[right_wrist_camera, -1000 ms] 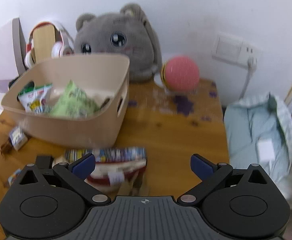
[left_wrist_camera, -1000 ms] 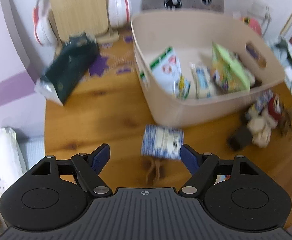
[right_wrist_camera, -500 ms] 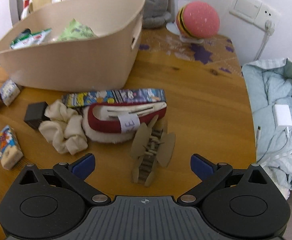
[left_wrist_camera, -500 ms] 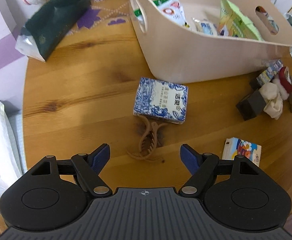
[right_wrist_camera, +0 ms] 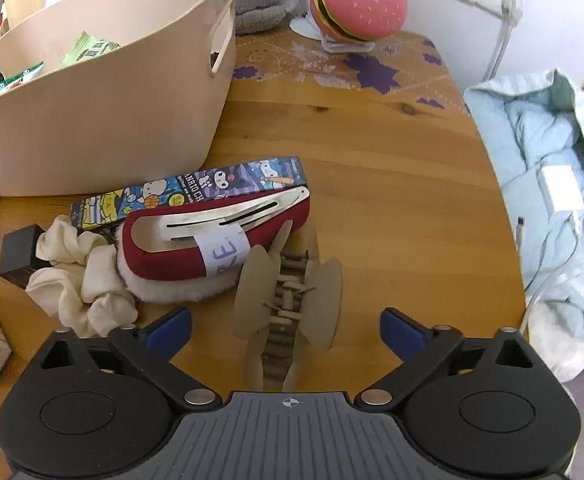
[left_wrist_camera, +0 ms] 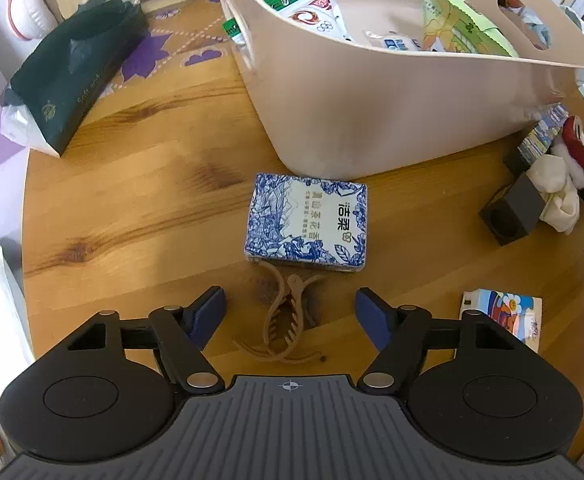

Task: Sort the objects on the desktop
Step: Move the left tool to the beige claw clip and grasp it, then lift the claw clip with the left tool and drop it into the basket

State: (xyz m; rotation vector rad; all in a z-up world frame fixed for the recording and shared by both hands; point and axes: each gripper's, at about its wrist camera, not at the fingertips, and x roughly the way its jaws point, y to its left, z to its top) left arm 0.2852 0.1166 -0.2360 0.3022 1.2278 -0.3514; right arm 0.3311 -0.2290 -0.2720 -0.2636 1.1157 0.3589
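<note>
My left gripper (left_wrist_camera: 290,314) is open, its blue fingers either side of a brown hair claw clip (left_wrist_camera: 282,320) lying on the wooden table. A blue-and-white tissue pack (left_wrist_camera: 308,222) lies just beyond the clip, in front of the beige bin (left_wrist_camera: 372,112). My right gripper (right_wrist_camera: 286,326) is open around a tan butterfly-shaped hair claw (right_wrist_camera: 288,300). Beyond it lie a red barrette (right_wrist_camera: 220,236) on white fluff, a cartoon-printed box (right_wrist_camera: 188,196), a cream scrunchie (right_wrist_camera: 80,280) and a black cube (right_wrist_camera: 18,256). The bin (right_wrist_camera: 92,92) holds several snack packets.
A dark green tissue pack (left_wrist_camera: 72,76) lies at the left table edge. A small cartoon tissue pack (left_wrist_camera: 504,316) lies right of my left gripper. A burger plush (right_wrist_camera: 358,2) and grey plush stand at the back. Light blue bedding (right_wrist_camera: 548,184) lies off the right edge.
Both grippers have tilted down and lowered toward the table. The left one now straddles the brown claw clip, the right one the tan butterfly claw. Both stay open.
</note>
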